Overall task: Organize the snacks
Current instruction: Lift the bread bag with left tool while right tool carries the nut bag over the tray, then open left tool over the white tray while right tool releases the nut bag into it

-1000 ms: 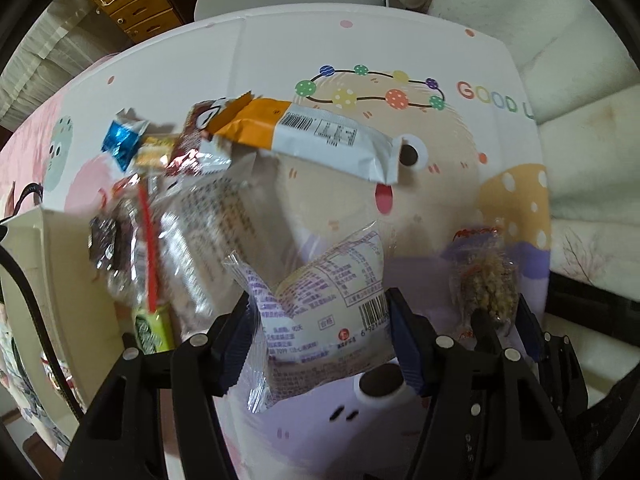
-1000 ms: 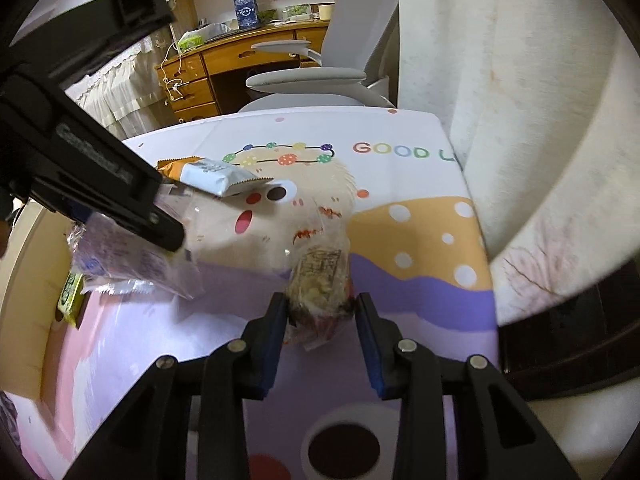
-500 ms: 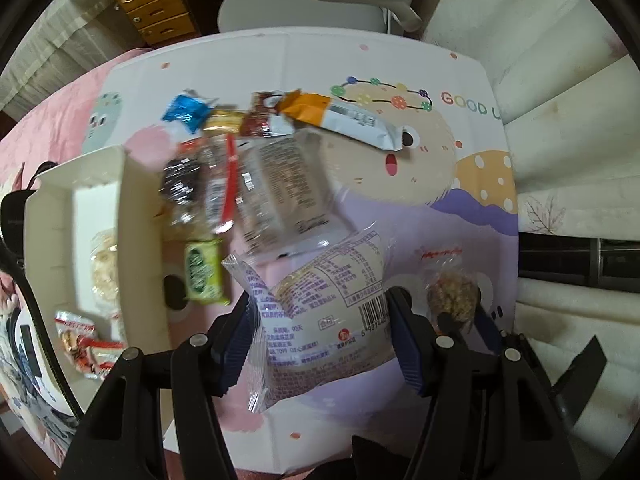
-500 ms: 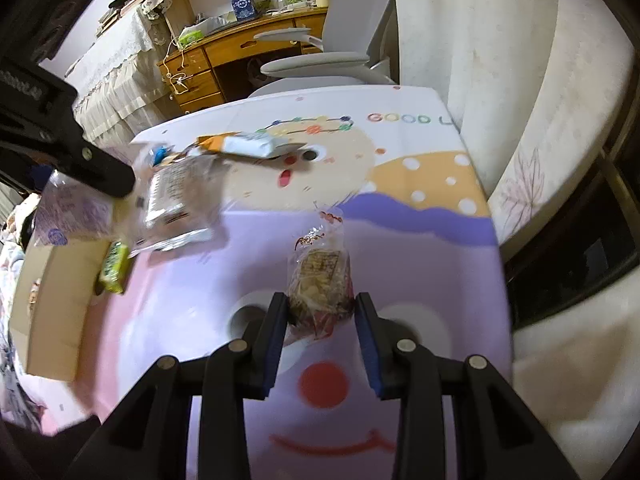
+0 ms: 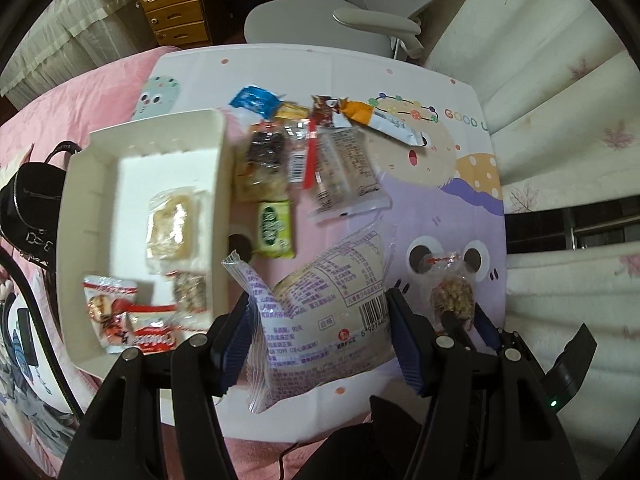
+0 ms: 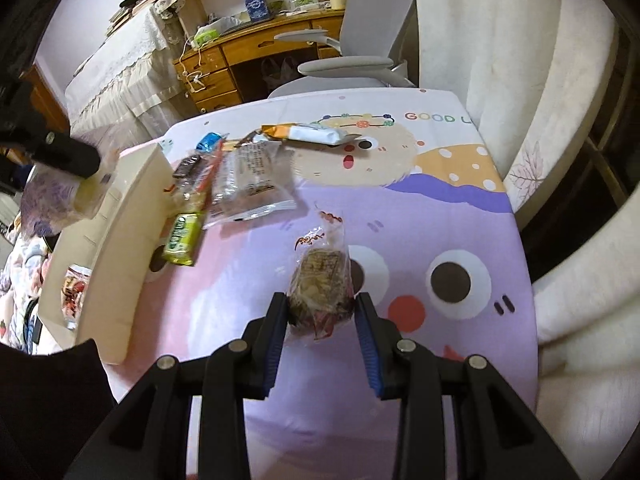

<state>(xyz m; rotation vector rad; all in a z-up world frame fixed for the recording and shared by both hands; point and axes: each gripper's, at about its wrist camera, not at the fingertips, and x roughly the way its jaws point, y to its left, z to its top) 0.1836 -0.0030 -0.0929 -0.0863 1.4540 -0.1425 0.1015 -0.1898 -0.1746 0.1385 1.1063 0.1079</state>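
My left gripper [image 5: 320, 320] is shut on a clear bread packet with purple print [image 5: 328, 304], held high above the table, right of the white box [image 5: 100, 136]. The box holds several wrapped snacks [image 5: 168, 224]. My right gripper [image 6: 322, 308] is shut on a small clear pack of brown oat cake [image 6: 320, 284], raised above the purple part of the cloth; it also shows in the left wrist view [image 5: 452, 292]. Loose snacks lie in a pile [image 5: 320, 160] beside the box, with a green pack [image 5: 274, 228] and an orange-white bar [image 5: 384, 120].
The table carries a cartoon cloth [image 6: 400, 184]. A grey office chair [image 6: 360, 60] stands at the far edge, a wooden desk [image 6: 248, 64] behind it. A white sofa cover [image 6: 520, 80] lies on the right. A black bag [image 5: 28, 200] sits left of the box.
Both grippers have risen and pulled back from the table with their packs. The left one has moved left, so the white box has come into its view.
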